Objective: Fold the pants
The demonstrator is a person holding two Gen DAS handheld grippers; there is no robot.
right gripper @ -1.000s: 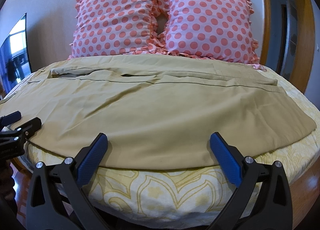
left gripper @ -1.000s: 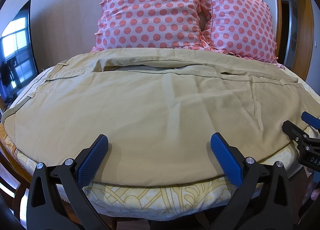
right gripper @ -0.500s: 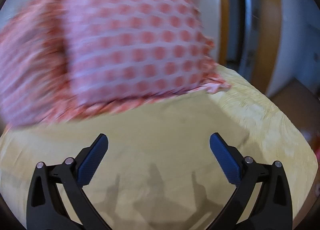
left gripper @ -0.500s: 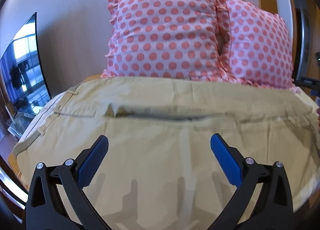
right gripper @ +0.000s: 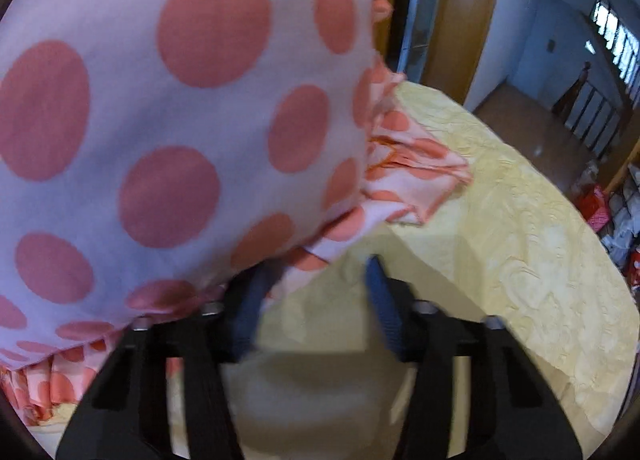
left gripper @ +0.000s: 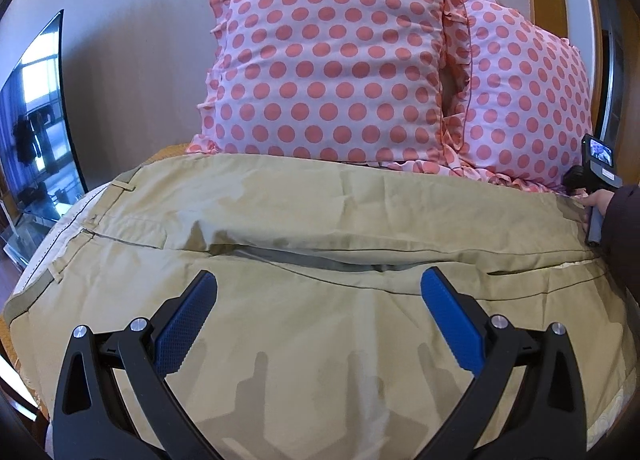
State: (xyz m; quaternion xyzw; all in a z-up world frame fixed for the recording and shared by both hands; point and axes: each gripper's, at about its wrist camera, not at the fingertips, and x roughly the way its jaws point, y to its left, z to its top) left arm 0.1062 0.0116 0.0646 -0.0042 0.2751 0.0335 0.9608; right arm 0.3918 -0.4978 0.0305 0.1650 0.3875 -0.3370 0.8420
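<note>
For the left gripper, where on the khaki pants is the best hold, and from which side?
Probably the far long edge of the pants, just below the polka-dot pillows. The cloth lies flat, so only an edge gives the jaws something to close on. The left gripper, open, should reach forward over the cloth.

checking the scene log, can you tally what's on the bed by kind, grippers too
Khaki cotton pants, spread flat on the yellow patterned bedspread: 1
Pink pillows with coral polka dots: 2
Black two-finger grippers with blue pads, left gripper, right gripper: 2
Total: 5
</note>
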